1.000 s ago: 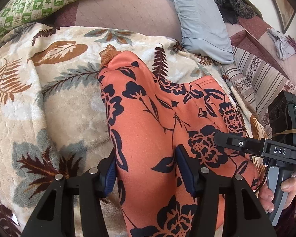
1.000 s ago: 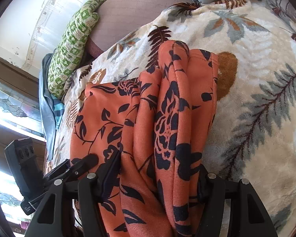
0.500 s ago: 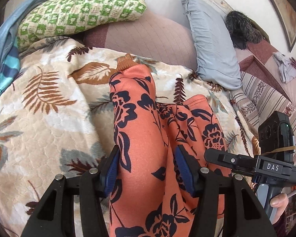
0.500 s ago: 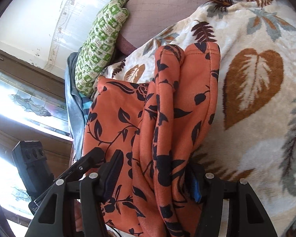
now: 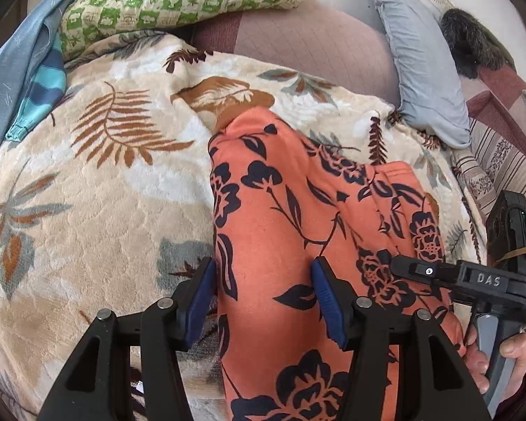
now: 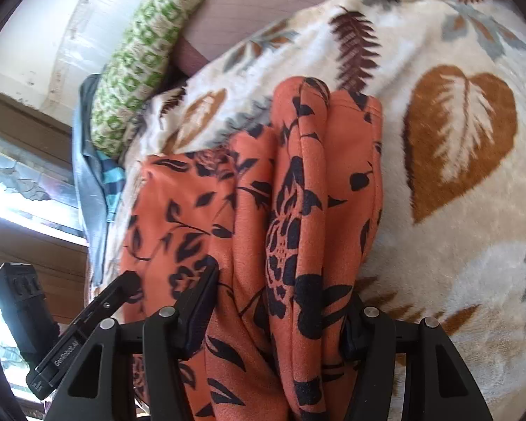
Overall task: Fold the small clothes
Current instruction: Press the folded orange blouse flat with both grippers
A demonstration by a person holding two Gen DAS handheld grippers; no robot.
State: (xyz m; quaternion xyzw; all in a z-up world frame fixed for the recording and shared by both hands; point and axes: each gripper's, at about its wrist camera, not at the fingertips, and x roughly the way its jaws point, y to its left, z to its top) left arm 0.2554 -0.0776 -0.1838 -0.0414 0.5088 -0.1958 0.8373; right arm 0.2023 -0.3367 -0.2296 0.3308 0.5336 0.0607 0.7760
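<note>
The orange garment (image 5: 298, 231) is held bunched above the blanket (image 5: 87, 210), gripped by the left tool (image 5: 263, 291) and right tool (image 6: 280, 315). A fold appears underway; next, it must be laid flat.

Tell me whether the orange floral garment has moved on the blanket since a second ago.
Yes. In the left wrist view, the orange floral garment has been drawn toward the camera, away from the grey pillow, uncovering more leaf-print blanket.

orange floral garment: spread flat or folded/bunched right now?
Bunched, not flat. The orange garment runs in thick lengthwise folds on the leaf-print blanket, its near end gathered up toward both cameras.
</note>
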